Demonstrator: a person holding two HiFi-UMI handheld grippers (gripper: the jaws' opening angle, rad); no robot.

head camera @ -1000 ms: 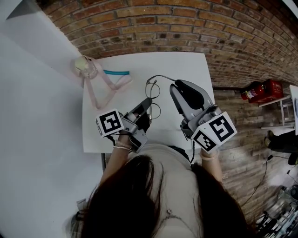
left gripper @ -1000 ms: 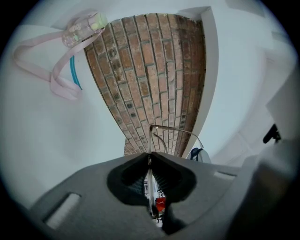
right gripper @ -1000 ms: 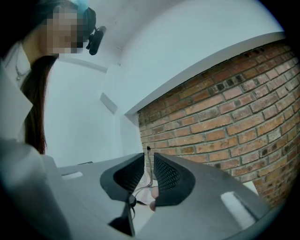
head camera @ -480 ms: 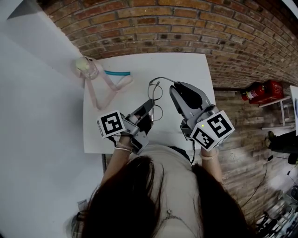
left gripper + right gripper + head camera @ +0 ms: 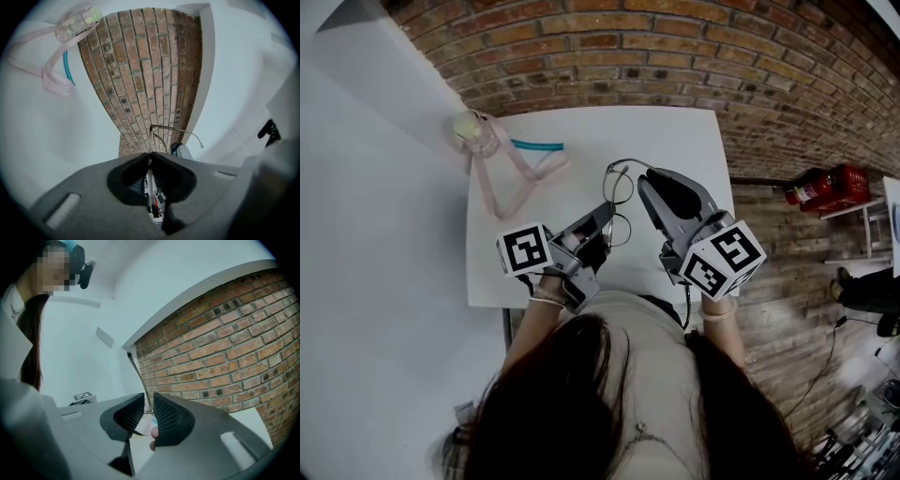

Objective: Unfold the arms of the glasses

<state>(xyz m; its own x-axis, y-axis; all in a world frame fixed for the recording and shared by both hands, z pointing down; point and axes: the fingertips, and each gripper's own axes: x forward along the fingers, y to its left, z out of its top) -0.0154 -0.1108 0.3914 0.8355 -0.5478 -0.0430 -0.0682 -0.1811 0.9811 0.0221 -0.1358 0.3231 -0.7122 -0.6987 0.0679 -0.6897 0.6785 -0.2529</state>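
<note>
Thin wire-framed glasses (image 5: 619, 187) are held above the white table (image 5: 675, 131), between my two grippers. My left gripper (image 5: 605, 214) is shut on the near lens rim; in the left gripper view the frame runs out from between its pads (image 5: 149, 157), and one arm (image 5: 174, 130) sticks out to the right. My right gripper (image 5: 645, 178) comes in from the right at the end of the far arm. In the right gripper view that thin arm (image 5: 138, 376) rises from between the nearly closed jaws of my right gripper (image 5: 149, 404).
At the table's far left lie a pink strap (image 5: 520, 173), a small pale bottle (image 5: 473, 134) and a teal strip (image 5: 534, 147). A brick floor surrounds the table. A red fire extinguisher (image 5: 830, 181) lies on the floor to the right.
The glasses and the left gripper have drifted a little to the right. The right gripper has shifted slightly left toward them, still at the arm.
</note>
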